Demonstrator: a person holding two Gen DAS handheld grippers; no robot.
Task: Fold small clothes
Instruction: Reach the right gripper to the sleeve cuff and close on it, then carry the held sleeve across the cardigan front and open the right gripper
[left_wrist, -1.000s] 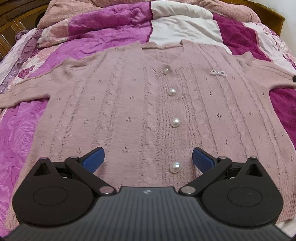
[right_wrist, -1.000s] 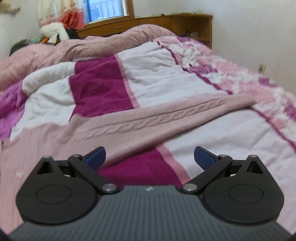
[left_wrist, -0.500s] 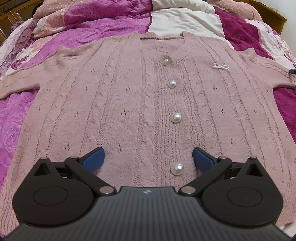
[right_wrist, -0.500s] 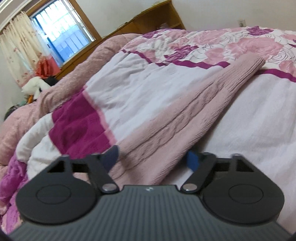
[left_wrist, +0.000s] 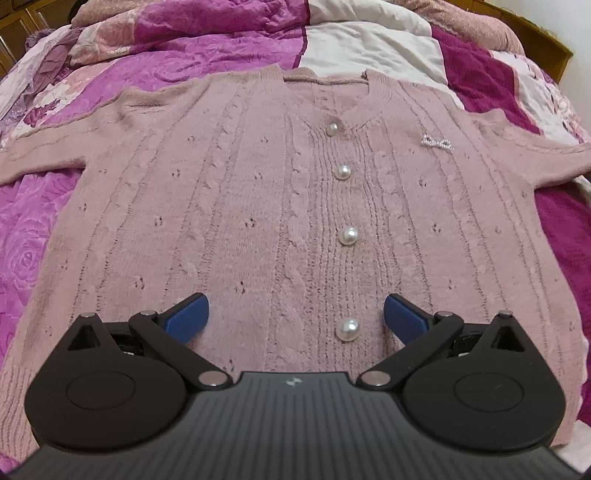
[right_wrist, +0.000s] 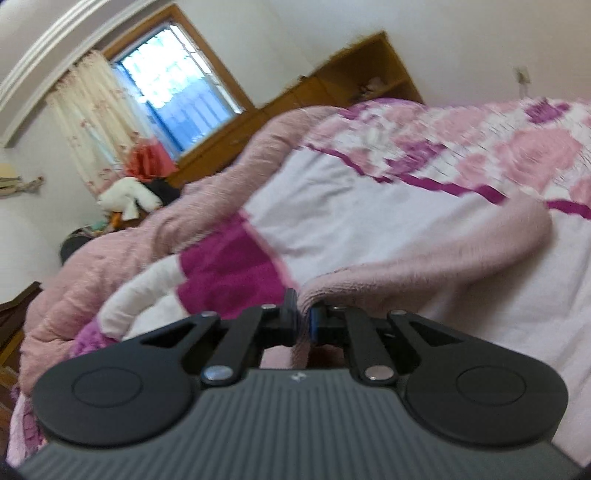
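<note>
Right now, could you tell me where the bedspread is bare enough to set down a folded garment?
Bare bedspread lies beyond the cardigan collar, and the white patch past its sleeve. The middle is covered; the right gripper pinches that sleeve.

Dusty-pink cable-knit cardigan (left_wrist: 236, 221) lies flat, front up, on the bed, neckline at the far end, both sleeves spread out to the sides, hem nearest the camera. Four pearl buttons (left_wrist: 348, 235) run down the closed centre placket; a small sparkly bow brooch (left_wrist: 437, 141) sits on the chest, right of the buttons. In the right wrist view one sleeve (right_wrist: 424, 258) is raised off the bedding in a curve.
</note>
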